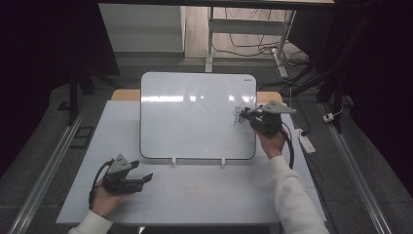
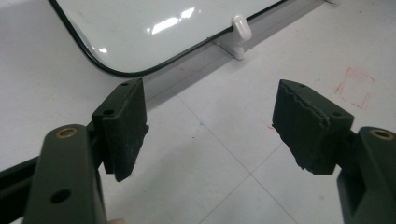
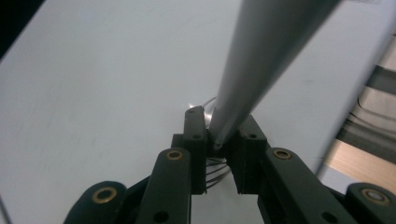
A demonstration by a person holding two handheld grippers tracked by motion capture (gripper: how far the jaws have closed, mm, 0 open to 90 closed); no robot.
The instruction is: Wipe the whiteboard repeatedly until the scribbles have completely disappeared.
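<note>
A whiteboard (image 1: 195,114) stands propped on the tabletop (image 1: 204,190), leaning back on two small white clips (image 1: 173,161) at its lower edge. It serves as the landmark here.

At the whiteboard's right edge, about halfway up, the right gripper (image 1: 248,115) is held by a hand (image 1: 271,141) in a white sleeve (image 1: 292,195). In the right gripper view its jaws are clenched on a grey marker (image 3: 261,60), whose barrel rises up and away from them toward the top of that view. The gripper's tip is at the board surface, just beside a small dark scribble (image 1: 238,116) of looping lines near the board's right side. A few of those curved lines also show below the jaws in the right gripper view.

The left gripper (image 1: 144,179) rests low on the tabletop, in front of the whiteboard's lower left corner and apart from it, with the left hand (image 1: 104,197) around its body. In the left gripper view its jaws are released, standing wide apart with nothing between them, and they point toward the board's rounded, black-rimmed corner (image 2: 100,65) and one white clip (image 2: 241,28). Faint red marks (image 2: 355,86) show on the tabletop, to the right of the jaws in that view.
</note>
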